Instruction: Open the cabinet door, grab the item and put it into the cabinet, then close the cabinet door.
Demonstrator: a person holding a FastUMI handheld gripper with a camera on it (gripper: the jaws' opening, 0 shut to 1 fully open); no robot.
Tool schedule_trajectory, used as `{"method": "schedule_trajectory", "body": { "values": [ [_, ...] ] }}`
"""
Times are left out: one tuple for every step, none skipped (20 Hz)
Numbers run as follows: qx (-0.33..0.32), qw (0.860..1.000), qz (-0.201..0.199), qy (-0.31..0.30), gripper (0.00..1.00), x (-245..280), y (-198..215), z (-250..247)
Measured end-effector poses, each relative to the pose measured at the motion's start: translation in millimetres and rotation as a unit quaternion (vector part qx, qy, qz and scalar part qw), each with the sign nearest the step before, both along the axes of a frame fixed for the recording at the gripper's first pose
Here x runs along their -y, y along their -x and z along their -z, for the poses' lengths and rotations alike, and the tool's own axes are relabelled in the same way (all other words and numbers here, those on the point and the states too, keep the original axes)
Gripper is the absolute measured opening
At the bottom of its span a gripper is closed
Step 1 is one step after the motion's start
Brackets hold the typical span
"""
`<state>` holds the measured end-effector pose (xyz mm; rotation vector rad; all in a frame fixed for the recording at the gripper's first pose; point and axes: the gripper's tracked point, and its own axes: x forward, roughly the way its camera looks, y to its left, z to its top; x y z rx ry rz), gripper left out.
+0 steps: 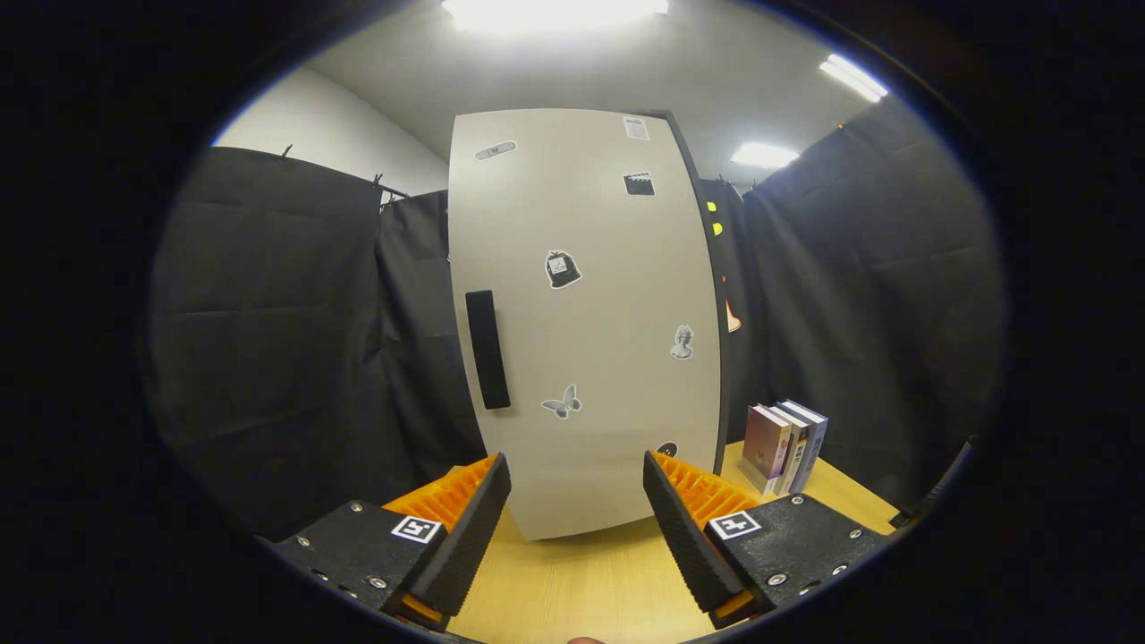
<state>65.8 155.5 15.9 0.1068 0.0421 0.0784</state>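
Cabinet door: we see the tall pale grey cabinet door [586,322] shut, standing upright on the table straight ahead of the fingers.
Handle: a black vertical bar handle [487,349] sits near the door's left edge, about halfway up.
Stickers: we count several small monochrome stickers [563,268] scattered over the door face.
Item: a short row of upright books [785,445] stands on the table just right of the cabinet, beyond the right finger.
Gripper: our gripper [577,505] is spread wide, holding nothing; the door's lower edge shows between the fingers.
Table: a light wooden tabletop [581,590] runs beneath the fingers.
Surroundings: black cloth walls [286,340] hang on both sides.
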Motion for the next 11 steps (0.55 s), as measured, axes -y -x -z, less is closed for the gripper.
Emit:
{"method": "schedule_trajectory", "body": {
  "values": [
    [0.000, 1.000, 0.000, 0.001, 0.93, -0.5, 0.8, -0.2],
    [0.001, 1.000, -0.002, 0.002, 0.93, -1.9, 0.8, -0.8],
    [0.001, 1.000, -0.002, 0.004, 0.93, -2.9, 1.5, -0.9],
    [0.000, 1.000, -0.003, 0.005, 0.93, -3.2, 2.2, -0.4],
    [0.000, 1.000, -0.004, 0.006, 0.93, -4.2, 2.8, -0.6],
    [0.000, 1.000, -0.004, 0.006, 0.93, -4.3, 3.8, -0.1],
    [0.000, 1.000, -0.004, 0.005, 0.93, -4.7, 4.5, -0.7],
    [-0.002, 1.000, -0.004, 0.005, 0.93, -4.8, 4.2, -0.3],
    [-0.006, 1.000, -0.004, 0.006, 0.93, -4.9, 4.4, 0.8],
    [-0.007, 1.000, -0.004, 0.005, 0.93, -5.4, 4.3, 1.2],
    [-0.007, 1.000, -0.004, 0.003, 0.93, -5.5, 3.7, 0.6]
  ]
}}
